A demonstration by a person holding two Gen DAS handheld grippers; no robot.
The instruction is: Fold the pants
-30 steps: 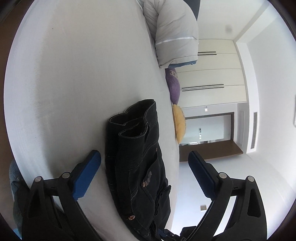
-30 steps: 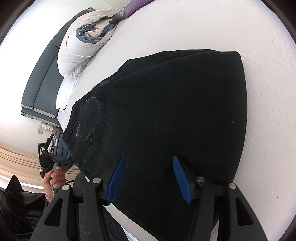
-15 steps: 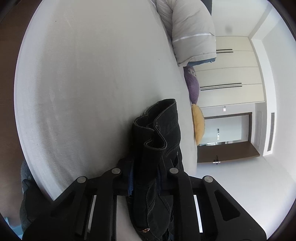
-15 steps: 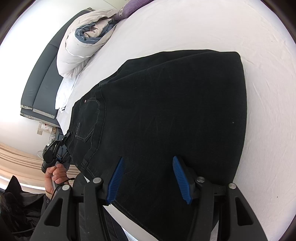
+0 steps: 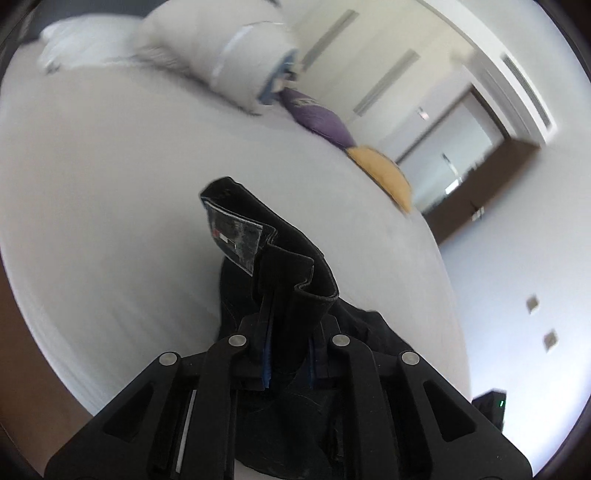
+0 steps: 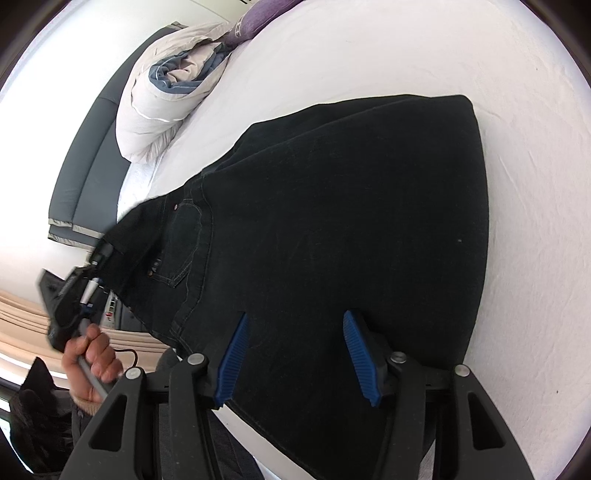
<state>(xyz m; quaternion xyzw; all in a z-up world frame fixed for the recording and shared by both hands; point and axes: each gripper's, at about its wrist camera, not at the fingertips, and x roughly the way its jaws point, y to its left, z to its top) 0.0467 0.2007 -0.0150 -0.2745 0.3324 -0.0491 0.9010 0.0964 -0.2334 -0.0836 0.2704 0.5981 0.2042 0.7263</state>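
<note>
Black pants [image 6: 332, 229] lie folded lengthwise on the white bed [image 6: 424, 55], waist at the left, legs toward the right. My left gripper [image 5: 288, 354] is shut on the waistband [image 5: 280, 258] and holds it lifted off the sheet, its inner label showing. That gripper also shows at the left of the right wrist view [image 6: 88, 273], in a hand. My right gripper [image 6: 295, 354] is open, its blue pads [image 6: 232, 354] just above the pants' near edge at the middle.
A rolled grey duvet [image 6: 162, 92] and a purple cushion [image 6: 258, 18] lie at the head of the bed. A yellow cushion [image 5: 384, 177] lies beside the purple one [image 5: 317, 118]. A dark headboard [image 6: 77, 155] is at the left; a doorway [image 5: 465, 155] is beyond the bed.
My left gripper closed on the waistband and lifted it off the bed, turning the view. My right gripper stayed open over the pants' near edge.
</note>
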